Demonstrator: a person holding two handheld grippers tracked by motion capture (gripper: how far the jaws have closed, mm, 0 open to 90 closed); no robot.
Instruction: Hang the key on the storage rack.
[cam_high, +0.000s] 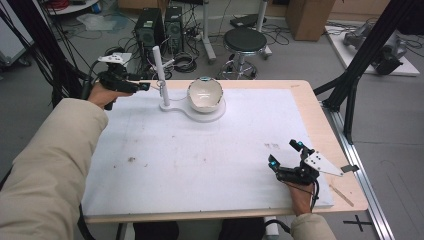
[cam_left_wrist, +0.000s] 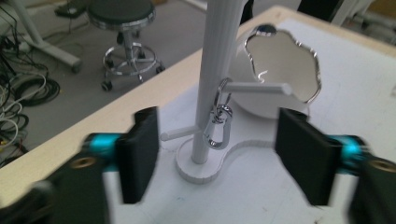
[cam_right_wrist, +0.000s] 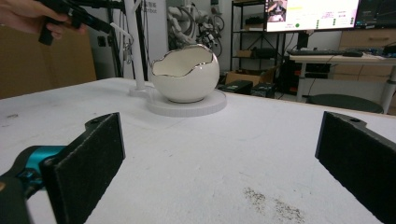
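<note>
The person's left hand (cam_high: 102, 92), in a beige sleeve, holds the left gripper (cam_high: 145, 86) raised at the far left corner of the white-covered wooden surface (cam_high: 200, 165), pointing toward a white ribbed post on a flat white base (cam_high: 161, 77). Its fingers (cam_left_wrist: 140, 154) are spread wide, one on each side of the post, touching nothing. The right hand (cam_high: 300, 197) rests the right gripper (cam_high: 285, 155) low at the near right of the surface, its fingers (cam_right_wrist: 88, 158) also spread apart and empty, aimed across the surface toward the stand.

On the round end of the base sits a white egg-shaped bowl with a jagged silver rim (cam_high: 205, 93), just beside the post. A black round stool (cam_high: 244, 42), computer towers and cables stand on the floor beyond the surface.

The left gripper view shows a silver metal clasp (cam_left_wrist: 219, 126) hanging from a short white peg (cam_left_wrist: 261, 87) on the post, with a second peg lower down. The right gripper view shows the bowl's open side, dark specks on the surface, and a lit monitor (cam_right_wrist: 310, 14) behind.
</note>
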